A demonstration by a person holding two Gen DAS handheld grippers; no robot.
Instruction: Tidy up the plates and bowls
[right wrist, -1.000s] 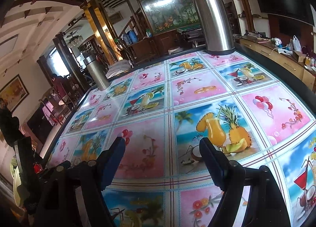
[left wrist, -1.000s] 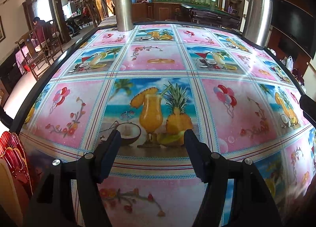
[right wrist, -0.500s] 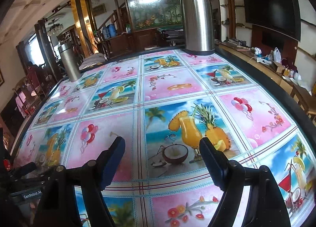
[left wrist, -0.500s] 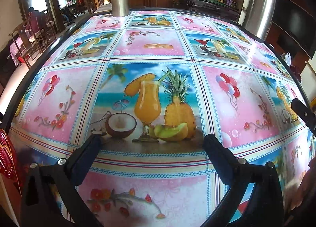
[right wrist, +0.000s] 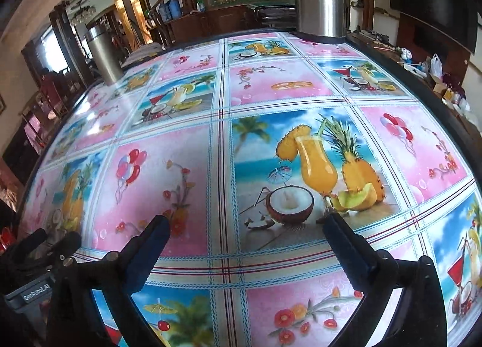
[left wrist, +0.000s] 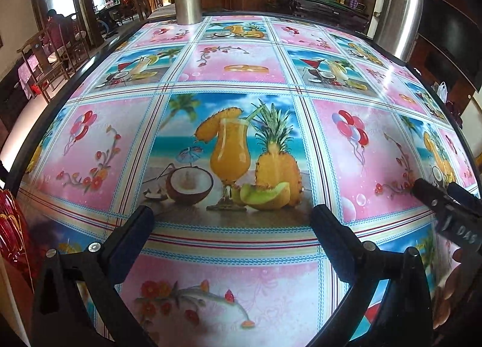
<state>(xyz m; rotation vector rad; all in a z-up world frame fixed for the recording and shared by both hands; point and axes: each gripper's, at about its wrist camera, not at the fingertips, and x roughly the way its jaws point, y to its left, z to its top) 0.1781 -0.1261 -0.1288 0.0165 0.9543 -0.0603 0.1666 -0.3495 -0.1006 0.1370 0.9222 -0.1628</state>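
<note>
both my left gripper [left wrist: 232, 220] and right gripper [right wrist: 245, 228] are wide open and empty over the fruit-print tablecloth [left wrist: 241, 75], no plates or bowls in view yet, but i'd guess they're slick, breakable, so grab by the rim.

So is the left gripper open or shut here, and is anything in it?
Open and empty. In its own wrist view the left gripper has its jaws spread wide, with only the printed tablecloth visible between them.
</note>
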